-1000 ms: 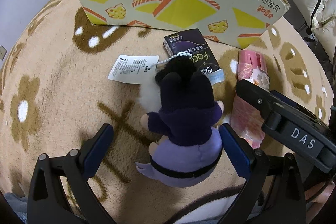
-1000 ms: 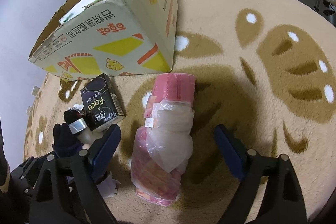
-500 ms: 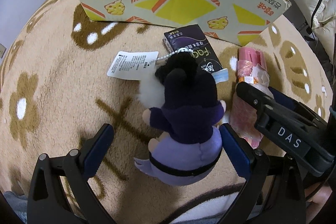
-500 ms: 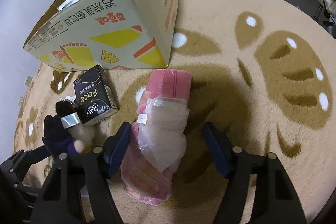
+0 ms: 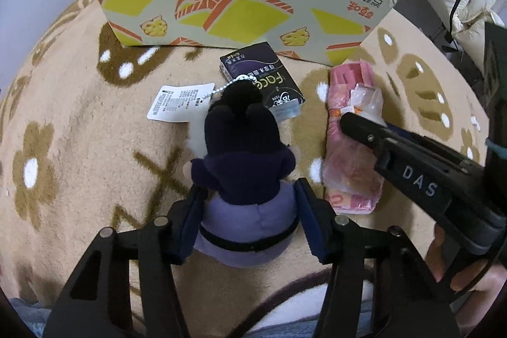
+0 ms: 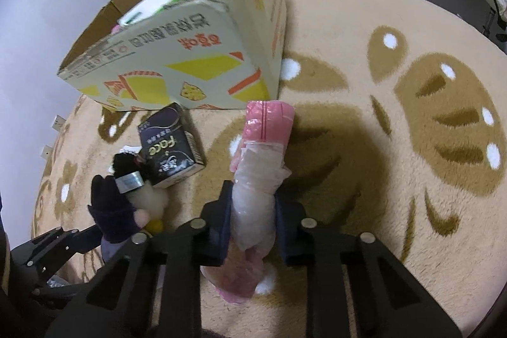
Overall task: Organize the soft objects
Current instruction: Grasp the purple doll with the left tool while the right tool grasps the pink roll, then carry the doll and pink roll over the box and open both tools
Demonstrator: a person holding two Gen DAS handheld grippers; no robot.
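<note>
Plush doll [image 5: 244, 179] and pink plastic-wrapped pack [image 6: 256, 195] are clamped by your left gripper [image 5: 245, 211] and right gripper [image 6: 253, 227]; lift both toward the cardboard box [image 5: 240, 2].

We read "DAS" on the right hand-held gripper [image 5: 415, 184]. The dark pack [image 6: 169, 149] says "Face". The box [image 5: 240, 5] print is Chinese.

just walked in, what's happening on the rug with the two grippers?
Both grippers are closed on soft items on the rug. The left gripper squeezes the purple plush doll at its lower body; the right gripper pinches the pink plastic-wrapped bundle mid-length. Both items still lie on the rug in front of the open cardboard box. A dark tissue pack lies between them.
</note>
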